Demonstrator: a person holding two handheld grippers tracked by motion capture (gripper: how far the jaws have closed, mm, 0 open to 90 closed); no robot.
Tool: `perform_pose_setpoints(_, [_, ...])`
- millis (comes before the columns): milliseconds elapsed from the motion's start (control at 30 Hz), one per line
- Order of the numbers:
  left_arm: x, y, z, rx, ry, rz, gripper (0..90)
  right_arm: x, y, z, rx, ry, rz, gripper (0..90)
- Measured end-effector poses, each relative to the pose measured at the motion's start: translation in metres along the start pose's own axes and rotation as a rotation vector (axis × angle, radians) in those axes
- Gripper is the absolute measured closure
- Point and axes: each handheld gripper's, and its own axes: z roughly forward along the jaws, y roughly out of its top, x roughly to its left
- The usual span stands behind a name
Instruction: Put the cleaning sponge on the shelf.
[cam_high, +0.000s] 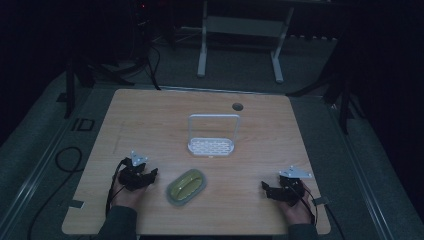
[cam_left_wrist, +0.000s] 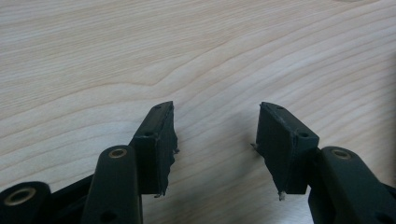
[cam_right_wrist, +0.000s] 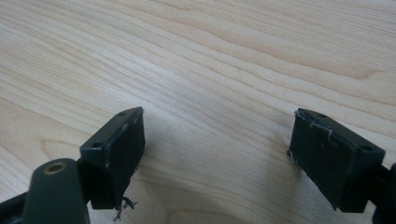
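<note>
At the near edge of the wooden table (cam_high: 150, 115), two sleeved forearms come in from the bottom of the high view, one at each near corner. The person's left hand (cam_high: 126, 196) rests on the tabletop and holds the left gripper (cam_high: 150, 175), which is angled inward toward the table's middle; a cable loops back from it along the wrist. In the left gripper view its jaws stand spread with nothing between them — bare wood grain shows in the gap, and the pads (cam_left_wrist: 163, 147) look worn at the edges.

The right hand (cam_high: 297, 210) sits low near the right corner, holding the right gripper (cam_high: 265, 189) with its nose pointing left across the table. In the right gripper view these jaws are also spread, wider than the left pair, over bare wood; one pad (cam_right_wrist: 122, 154) trails a frayed thread at its lower tip.

Between the two grippers, nearer the left one but apart from it, lies a shallow oval dish (cam_high: 187, 186), greenish with a pale rim. Farther back, near the table's centre, stands a white perforated rack base with a tall upright handle frame (cam_high: 212, 136). Beyond it, a round cable hole (cam_high: 237, 106) sits by the far edge.
</note>
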Motion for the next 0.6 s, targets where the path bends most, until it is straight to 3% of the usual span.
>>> perform_pose_setpoints(100, [-0.001, 0.003, -0.006, -0.017, -0.009, 0.004, 47.0, 0.0, 0.0, 0.0, 0.0, 0.0, 0.001, 17.7])
perform_pose_setpoints(233, [0.0, 0.007, -0.012, -0.035, -0.062, -0.008, 47.2, 0.0, 0.0, 0.0, 0.0, 0.0, 0.0, 17.7])
perform_pose_setpoints(300, [0.0, 0.007, -0.012, -0.035, -0.062, -0.008, 48.1, 0.0, 0.0, 0.0, 0.0, 0.0, 0.0, 17.7])
perform_pose_setpoints(333, [-0.003, 0.008, -0.015, -0.047, -0.101, -0.008, 48.3, 0.0, 0.0, 0.0, 0.0, 0.0, 0.0, 17.7])
perform_pose_setpoints(500, [-0.006, 0.011, -0.021, -0.084, -0.131, 0.006, 50.1, 0.0, 0.0, 0.0, 0.001, 0.0, -0.001, 17.7])
perform_pose_setpoints(600, [-0.006, 0.014, -0.025, -0.077, -0.145, 0.005, 52.7, 0.0, 0.0, 0.0, 0.0, 0.0, 0.0, 17.7])
